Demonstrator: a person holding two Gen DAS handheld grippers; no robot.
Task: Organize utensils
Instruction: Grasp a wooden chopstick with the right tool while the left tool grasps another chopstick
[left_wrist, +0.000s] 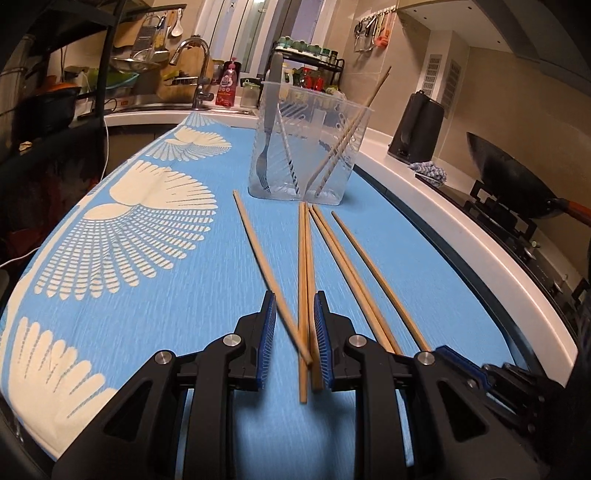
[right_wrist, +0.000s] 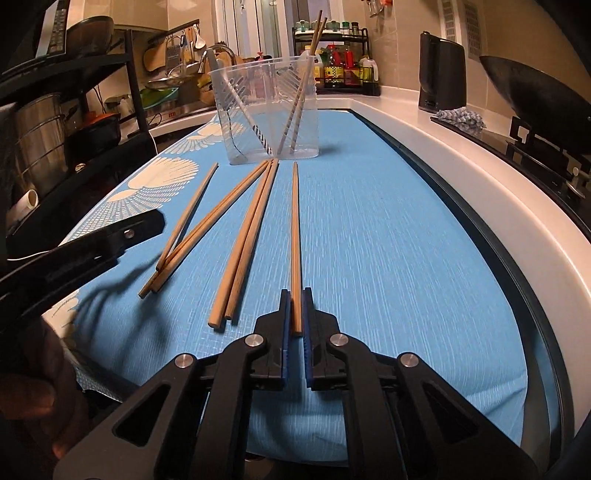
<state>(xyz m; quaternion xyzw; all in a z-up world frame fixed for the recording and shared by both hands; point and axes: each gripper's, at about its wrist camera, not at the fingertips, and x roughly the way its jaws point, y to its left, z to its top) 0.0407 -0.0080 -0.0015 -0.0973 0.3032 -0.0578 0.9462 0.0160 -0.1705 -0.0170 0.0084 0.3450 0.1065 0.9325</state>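
Several wooden chopsticks lie on a blue patterned cloth (left_wrist: 147, 295). My left gripper (left_wrist: 294, 301) is open around the near ends of three crossed chopsticks (left_wrist: 303, 280), not clamping them. My right gripper (right_wrist: 296, 295) is shut on the near end of a single chopstick (right_wrist: 295, 236), whose far end points at the container. A clear plastic container (left_wrist: 306, 144) stands ahead on the cloth and holds a fork (left_wrist: 264, 147), a striped utensil and two chopsticks; it also shows in the right wrist view (right_wrist: 266, 110). A pair of chopsticks (right_wrist: 247, 240) lies between the grippers.
A white counter (right_wrist: 461, 155) runs along the right, with a black kettle (right_wrist: 441, 74), a wok (right_wrist: 535, 99) on a stove and a folded rag (right_wrist: 461, 118). A sink and faucet (left_wrist: 195, 66) and a spice rack (left_wrist: 306, 66) stand beyond.
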